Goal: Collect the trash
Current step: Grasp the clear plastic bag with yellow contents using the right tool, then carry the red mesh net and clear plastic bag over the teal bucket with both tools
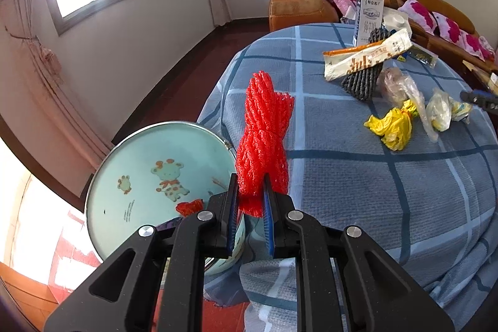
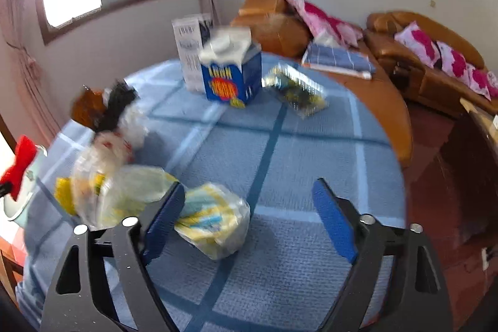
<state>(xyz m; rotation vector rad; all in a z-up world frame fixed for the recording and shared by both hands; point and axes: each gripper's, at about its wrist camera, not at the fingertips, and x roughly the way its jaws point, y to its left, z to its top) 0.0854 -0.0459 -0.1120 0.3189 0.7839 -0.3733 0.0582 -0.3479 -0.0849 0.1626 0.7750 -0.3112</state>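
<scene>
My left gripper [image 1: 250, 179] is shut on the lower end of a red foam net [image 1: 264, 126], which stands upright at the table's left edge. Just left of it, below the edge, sits a pale blue round bin [image 1: 124, 151] with a cartoon giraffe inside and a red scrap [image 1: 190, 206] in it. My right gripper [image 2: 249, 184] is open above the blue checked tablecloth [image 2: 295, 269]. A clear plastic bag with yellow and blue contents [image 2: 214, 220] lies between its fingers, against the left one; the right pad is well apart from it.
More trash lies on the table: a yellow bag [image 1: 393, 126], clear bags [image 1: 439, 111], a long white-orange wrapper [image 1: 364, 58] on a dark foam net [image 1: 361, 84], a milk carton [image 1: 368, 17], a blue box [image 2: 232, 77] and a clear clamshell [image 2: 295, 89]. An orange sofa [image 2: 429, 58] stands behind.
</scene>
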